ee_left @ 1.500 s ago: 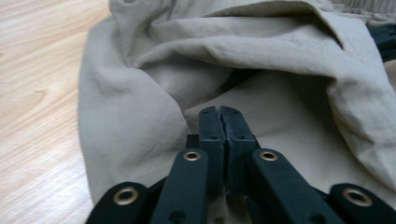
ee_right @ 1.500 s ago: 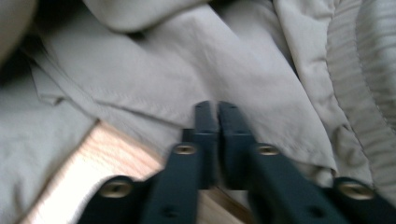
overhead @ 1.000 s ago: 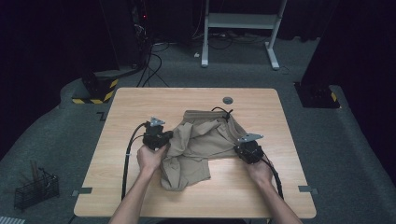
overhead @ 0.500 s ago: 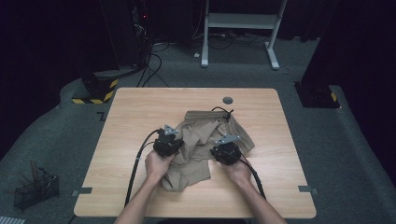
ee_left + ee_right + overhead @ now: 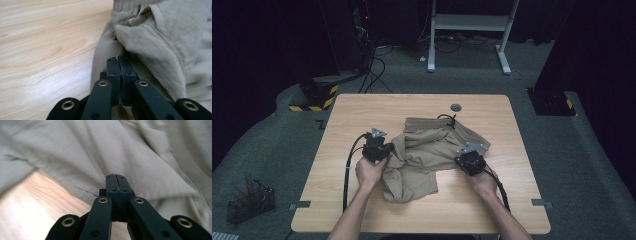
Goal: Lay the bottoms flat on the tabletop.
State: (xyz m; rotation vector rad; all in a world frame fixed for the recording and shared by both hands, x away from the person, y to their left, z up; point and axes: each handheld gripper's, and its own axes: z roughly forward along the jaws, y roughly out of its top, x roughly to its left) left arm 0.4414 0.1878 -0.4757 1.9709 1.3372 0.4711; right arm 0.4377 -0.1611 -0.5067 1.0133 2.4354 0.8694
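A crumpled pair of khaki fabric shorts (image 5: 427, 155) is lying mid-table on the light wooden table (image 5: 362, 107). The 2 black hand-held grippers are flanking it: left gripper (image 5: 119, 61) and right gripper (image 5: 116, 178) are both pressing their jaws together at the cloth's edges.

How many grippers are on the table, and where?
2. The left gripper is at the left edge of the beige shorts; the right gripper is at their right edge.

Bare table (image 5: 362, 107) around crumpled shorts (image 5: 422, 150)
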